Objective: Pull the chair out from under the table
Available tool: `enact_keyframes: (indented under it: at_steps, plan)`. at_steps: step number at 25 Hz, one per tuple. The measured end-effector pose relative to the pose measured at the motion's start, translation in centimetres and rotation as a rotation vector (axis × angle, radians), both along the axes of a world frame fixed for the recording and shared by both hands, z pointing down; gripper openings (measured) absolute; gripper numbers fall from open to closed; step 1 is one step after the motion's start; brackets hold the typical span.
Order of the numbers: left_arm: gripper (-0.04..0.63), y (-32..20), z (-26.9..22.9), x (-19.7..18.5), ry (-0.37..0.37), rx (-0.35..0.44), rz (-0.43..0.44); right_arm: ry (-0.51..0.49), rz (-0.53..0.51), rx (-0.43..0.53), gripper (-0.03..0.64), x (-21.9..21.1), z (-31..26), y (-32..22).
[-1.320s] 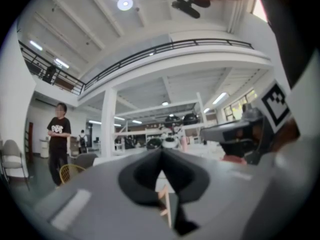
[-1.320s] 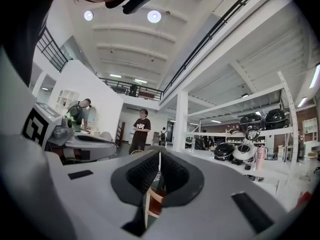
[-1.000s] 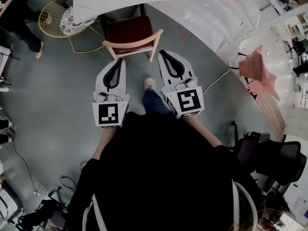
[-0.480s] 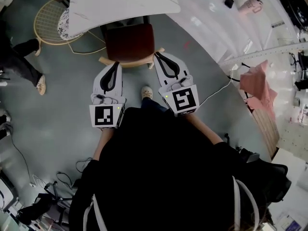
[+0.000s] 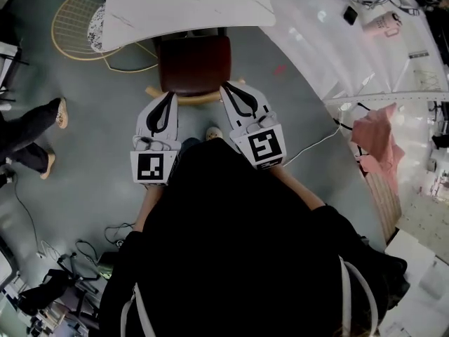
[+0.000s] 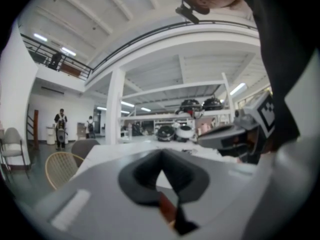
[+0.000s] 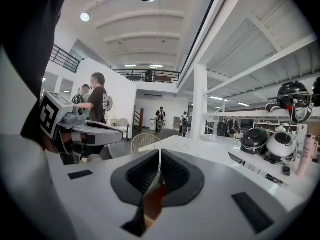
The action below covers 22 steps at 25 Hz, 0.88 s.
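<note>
Chair point(image 5: 194, 65) near left gripper point(image 5: 168, 95), right gripper point(image 5: 226, 87)

Big open lab/workshop hall: mezzanine w/ railing point(image 7: 150, 75), metal shelving point(image 7: 250, 115) w/ helmets point(image 7: 292, 95), grey concrete floor point(image 5: 91, 139), trailing cable point(image 5: 316, 141), white table point(image 5: 182, 5).

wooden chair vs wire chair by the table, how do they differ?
Wooden chair: light wood frame, squarish dark red seat; wire chair: round yellowish wire shell with a speckled cushion. The wooden chair stands at the table's near edge, the wire chair at its left corner. Shared: the tabletop overlaps both in the head view.
</note>
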<state>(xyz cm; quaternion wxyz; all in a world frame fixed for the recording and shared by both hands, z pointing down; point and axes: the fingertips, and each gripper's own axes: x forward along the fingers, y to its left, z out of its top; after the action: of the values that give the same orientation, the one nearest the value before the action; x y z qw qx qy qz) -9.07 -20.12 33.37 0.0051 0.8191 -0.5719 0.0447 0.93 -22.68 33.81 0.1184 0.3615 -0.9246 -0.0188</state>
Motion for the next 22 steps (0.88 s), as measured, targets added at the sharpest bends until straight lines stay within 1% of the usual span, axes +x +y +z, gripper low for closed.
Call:
enact_keyframes:
  at_steps: [2,5,10,15,19,22]
  plan:
    - [0.009,-0.2,0.3,-0.1,0.013,-0.011,0.002,0.007,-0.01,-0.006,0.023,-0.3,0.5,0.0]
    - [0.008,-0.5,1.2,-0.4,0.008,-0.036,0.016,0.024,-0.011,-0.022,0.023,-0.5,1.2,-0.2]
    - [0.008,-0.7,3.5,-0.8,-0.037,-0.089,0.082,0.057,0.005,-0.056,0.023,-0.6,2.6,-0.5]
    - [0.009,-1.2,5.0,-1.0,-0.015,-0.105,0.136,0.079,0.018,-0.085,0.025,-0.6,4.4,-0.8]
    - [0.011,-1.3,8.2,-1.5,-0.055,-0.194,0.177,0.107,0.01,-0.136,0.025,-0.8,7.1,-0.9]
    - [0.011,-1.6,10.3,-1.7,-0.066,-0.237,0.2,0.135,-0.024,-0.162,0.025,-1.0,9.0,-1.0]
